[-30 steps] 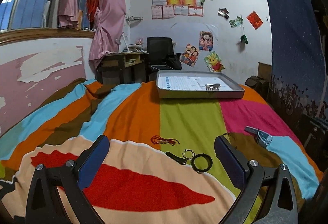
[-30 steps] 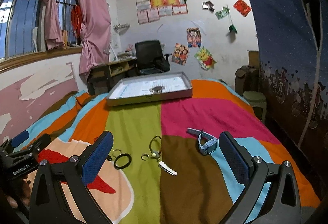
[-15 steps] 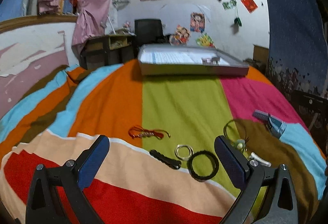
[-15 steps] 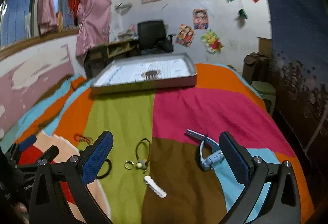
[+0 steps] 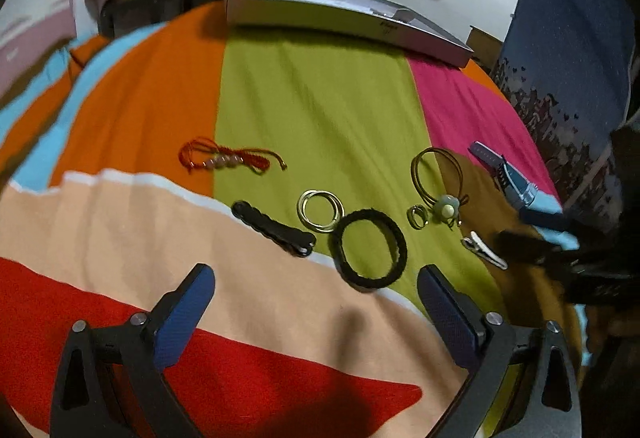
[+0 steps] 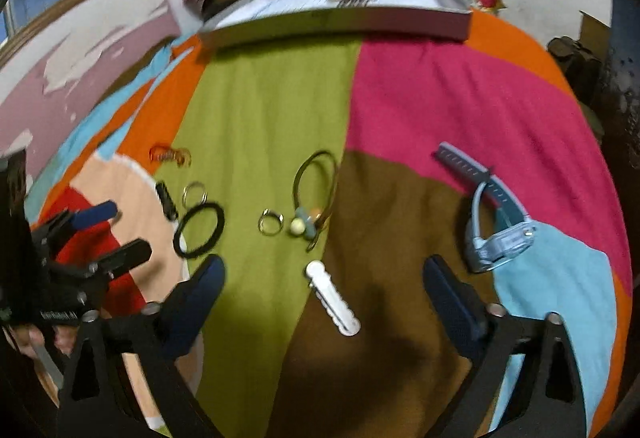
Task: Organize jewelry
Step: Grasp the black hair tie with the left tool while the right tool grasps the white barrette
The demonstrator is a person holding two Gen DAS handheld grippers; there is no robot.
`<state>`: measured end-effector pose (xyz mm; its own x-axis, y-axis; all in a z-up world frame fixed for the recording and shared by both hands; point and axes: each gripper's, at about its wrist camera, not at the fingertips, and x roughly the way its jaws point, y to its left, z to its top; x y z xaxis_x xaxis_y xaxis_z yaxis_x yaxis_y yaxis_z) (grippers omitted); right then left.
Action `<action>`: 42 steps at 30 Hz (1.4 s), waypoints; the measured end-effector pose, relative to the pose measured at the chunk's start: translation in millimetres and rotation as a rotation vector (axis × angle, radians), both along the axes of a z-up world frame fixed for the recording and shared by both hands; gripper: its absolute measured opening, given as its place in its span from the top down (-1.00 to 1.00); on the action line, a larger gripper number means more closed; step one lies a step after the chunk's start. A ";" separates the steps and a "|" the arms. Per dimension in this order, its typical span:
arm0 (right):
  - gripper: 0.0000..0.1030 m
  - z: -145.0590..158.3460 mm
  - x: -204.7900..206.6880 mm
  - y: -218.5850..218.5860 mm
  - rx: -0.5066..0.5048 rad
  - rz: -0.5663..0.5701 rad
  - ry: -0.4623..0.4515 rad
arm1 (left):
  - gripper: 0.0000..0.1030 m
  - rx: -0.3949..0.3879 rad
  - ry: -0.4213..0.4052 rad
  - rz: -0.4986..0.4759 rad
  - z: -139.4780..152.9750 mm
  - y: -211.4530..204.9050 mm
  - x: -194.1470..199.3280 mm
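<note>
Since the earlier frames both tongs had been brought down and tipped toward the bedspread [image 5: 304,85], so the jewelry was seen larger and nearer, and the grey tray [image 5: 344,17] was pushed to the top of both views. The jaws of both had just been closing a little; nothing was caught between them.

Left to right, as laid out on the bed:
- red cord bracelet [image 5: 228,157], farthest left, on the orange panel.
- black hair clip [image 5: 274,230], long axis slanting from upper left to lower right.
- paired metal rings [image 5: 320,209], touching the black hair tie [image 5: 368,250].
- small ring [image 6: 271,222], just beside the beaded loop bracelet [image 6: 314,193].
- white hair clip [image 6: 333,298], long axis slanting down to the right.
- blue watch [image 6: 492,222], farthest right.

Left tongs [image 5: 316,302]: held wide, empty, with the black clip and the hair tie lying just ahead between the fingers' lines. The left hand was judged nearer to these.

Right tongs [image 6: 324,294]: held wide, empty. The white clip lay directly between the fingers, its long axis running diagonally across the gap; a small roll of the wrist was judged necessary so the clip could be pinched across its narrow width.

The tray lay well apart, at the far end of the bed.
</note>
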<state>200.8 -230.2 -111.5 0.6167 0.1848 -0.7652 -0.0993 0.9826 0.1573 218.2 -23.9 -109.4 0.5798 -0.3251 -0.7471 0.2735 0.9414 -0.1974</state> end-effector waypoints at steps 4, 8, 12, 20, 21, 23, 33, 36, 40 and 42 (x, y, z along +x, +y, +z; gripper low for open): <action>-0.24 -15.4 7.5 3.7 0.031 0.018 0.075 | -0.51 -0.060 0.075 -0.026 -6.2 -1.8 6.7; 0.00 -30.3 14.0 10.6 0.034 0.032 0.135 | -0.09 -0.107 0.145 -0.052 -13.4 -8.8 15.2; 0.21 -35.3 15.0 21.5 0.016 0.043 0.144 | 0.23 -0.099 0.193 -0.042 -22.7 -15.6 25.2; 0.72 -44.5 21.1 33.8 -0.007 0.015 0.192 | 0.86 -0.113 0.252 -0.049 -32.2 -26.2 32.6; 0.75 -44.8 21.2 35.5 -0.003 0.014 0.196 | 0.88 -0.119 0.254 -0.055 -31.8 -25.0 31.9; 0.75 -45.3 21.2 39.9 -0.006 0.018 0.200 | 0.89 -0.137 0.257 -0.066 -30.3 -25.1 29.8; 0.76 -25.2 17.5 40.9 0.068 0.059 0.110 | 0.90 -0.159 0.200 -0.009 -2.2 -12.1 26.4; 0.76 -11.7 17.0 35.7 0.096 0.059 0.053 | 0.90 -0.162 0.161 0.003 12.6 -8.6 24.6; 0.76 6.0 17.2 35.7 0.106 0.060 -0.031 | 0.90 -0.129 0.125 0.024 31.2 -11.9 30.2; 0.76 19.3 16.9 25.7 0.120 0.056 -0.087 | 0.90 -0.136 0.104 0.043 47.9 -12.3 42.9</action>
